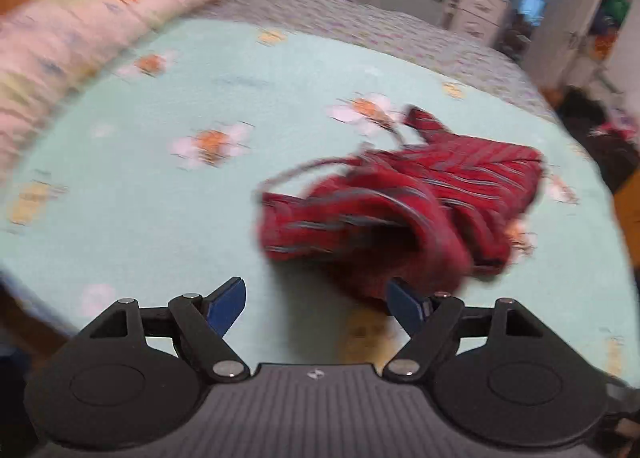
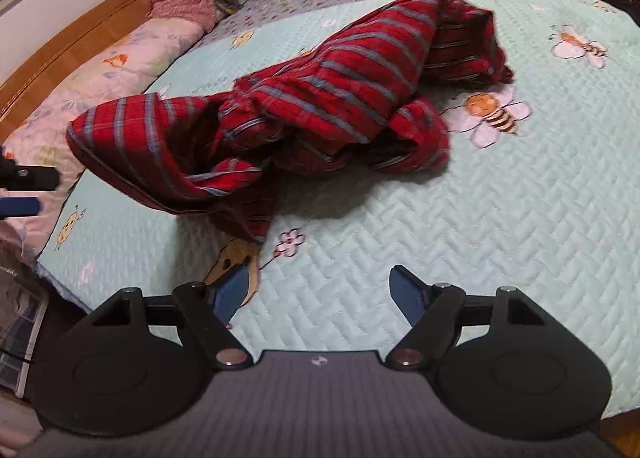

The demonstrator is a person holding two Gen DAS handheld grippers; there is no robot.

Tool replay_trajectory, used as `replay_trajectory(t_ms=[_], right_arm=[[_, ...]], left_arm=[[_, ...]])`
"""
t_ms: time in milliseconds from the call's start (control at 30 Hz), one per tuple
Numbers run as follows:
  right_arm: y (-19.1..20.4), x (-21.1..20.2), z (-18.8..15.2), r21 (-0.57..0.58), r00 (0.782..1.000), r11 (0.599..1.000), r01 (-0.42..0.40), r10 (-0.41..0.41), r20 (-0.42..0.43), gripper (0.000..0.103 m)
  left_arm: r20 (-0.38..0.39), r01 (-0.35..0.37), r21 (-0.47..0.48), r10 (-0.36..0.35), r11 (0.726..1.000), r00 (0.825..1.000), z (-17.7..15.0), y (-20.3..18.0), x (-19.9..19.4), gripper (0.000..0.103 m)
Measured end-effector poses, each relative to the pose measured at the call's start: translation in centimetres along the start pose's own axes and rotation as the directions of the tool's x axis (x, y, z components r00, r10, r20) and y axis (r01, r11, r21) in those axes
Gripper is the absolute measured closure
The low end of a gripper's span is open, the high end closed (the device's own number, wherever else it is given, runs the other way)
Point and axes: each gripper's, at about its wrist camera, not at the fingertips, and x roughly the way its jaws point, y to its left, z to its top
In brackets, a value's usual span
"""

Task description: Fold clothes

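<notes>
Folding has not begun, as far as the views show. The red striped garment (image 2: 280,106) lies crumpled in a heap on the bed quilt (image 2: 500,218), ahead of the right gripper (image 2: 320,294) and ahead and to the right of the left gripper (image 1: 316,306). Both grippers have their fingers spread with nothing between them. Everything is left: grasp an edge, spread the garment flat, then fold it.

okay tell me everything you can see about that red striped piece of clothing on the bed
The red garment is woven-looking cloth with thin blue-grey stripes, checked at one end. It lies crumpled and unfolded in a twisted heap on the mint quilted bedspread, with one end puffed open. Neither gripper holds it, though in the blurred left wrist view the cloth overlaps one finger.
</notes>
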Motion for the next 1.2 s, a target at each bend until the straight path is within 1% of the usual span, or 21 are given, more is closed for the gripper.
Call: replay_trajectory(t_ms=[100, 133, 167, 200, 233, 300, 333, 367, 467, 500, 600, 733, 833, 1200], right_arm=[[1.5, 0.2, 1.5, -0.015, 1.0, 1.0, 0.016, -0.016, -0.024, 0.025], [2.1, -0.3, 2.4, -0.03, 1.0, 0.999, 0.015, -0.015, -0.007, 0.025], [2.7, -0.8, 3.3, -0.046, 1.0, 0.999, 0.014, -0.014, 0.009, 0.025], [3.2, -1.2, 4.2, -0.062, 1.0, 0.998, 0.018, -0.017, 0.023, 0.024], [3.8, -1.5, 5.2, -0.082, 0.999, 0.996, 0.034, -0.033, 0.017, 0.019], [5.0, -2.1, 7.1, -0.125, 0.998, 0.99, 0.066, -0.066, 0.009, 0.017], [5.6, -2.3, 8.0, -0.146, 0.997, 0.986, 0.083, -0.083, 0.007, 0.017], [5.9, -2.4, 8.4, -0.161, 0.995, 0.982, 0.102, -0.101, 0.016, 0.017], [6.5, -2.4, 9.4, -0.198, 0.986, 0.966, 0.167, -0.163, 0.035, 0.017], [6.5, -2.3, 9.6, -0.201, 0.985, 0.964, 0.171, -0.168, 0.035, 0.017], [6.4, -1.9, 9.8, -0.203, 0.986, 0.965, 0.168, -0.167, 0.025, 0.017], [6.8, -0.8, 9.8, -0.226, 0.982, 0.956, 0.188, -0.191, 0.006, 0.017], [7.1, -0.3, 9.7, -0.232, 0.981, 0.955, 0.187, -0.192, 0.0, 0.017], [7.7, 0.0, 9.5, -0.227, 0.983, 0.957, 0.18, -0.184, 0.0, 0.017]], left_arm=[[0.044, 0.065, -0.014, -0.064, 0.998, 0.997, 0.6, -0.8, -1.7, 0.022], [0.058, 0.09, -0.018, -0.089, 0.996, 0.994, 0.8, -1.1, -2.2, 0.021], [0.068, 0.092, -0.011, -0.091, 0.996, 0.994, 1.1, -1.9, -2.3, 0.018], [0.064, 0.057, 0.017, -0.058, 0.998, 0.996, 1.5, -3.1, -1.9, 0.017], [0.056, 0.01, 0.051, -0.013, 0.999, 0.998, 1.9, -4.5, -1.2, 0.017], [0.017, -0.072, 0.1, 0.071, 0.992, 0.997, 2.1, -6.5, 0.2, 0.017], [-0.01, -0.086, 0.101, 0.088, 0.991, 0.996, 2.1, -7.2, 1.1, 0.017], [-0.038, -0.086, 0.091, 0.09, 0.992, 0.995, 2.2, -7.4, 2.0, 0.017], [-0.13, -0.067, 0.051, 0.073, 0.996, 0.989, 1.4, -7.6, 4.4, 0.018], [-0.148, -0.062, 0.052, 0.069, 0.997, 0.987, 1.1, -7.6, 5.1, 0.018], [-0.171, -0.086, 0.072, 0.097, 0.994, 0.981, 0.6, -7.9, 6.1, 0.018], [-0.178, -0.111, 0.093, 0.126, 0.989, 0.976, 0.1, -8.3, 6.1, 0.018], [-0.171, -0.128, 0.106, 0.145, 0.986, 0.974, 0.0, -8.4, 6.4, 0.018], [-0.199, -0.124, 0.076, 0.137, 0.989, 0.97, -0.4, -7.6, 6.7, 0.018]])
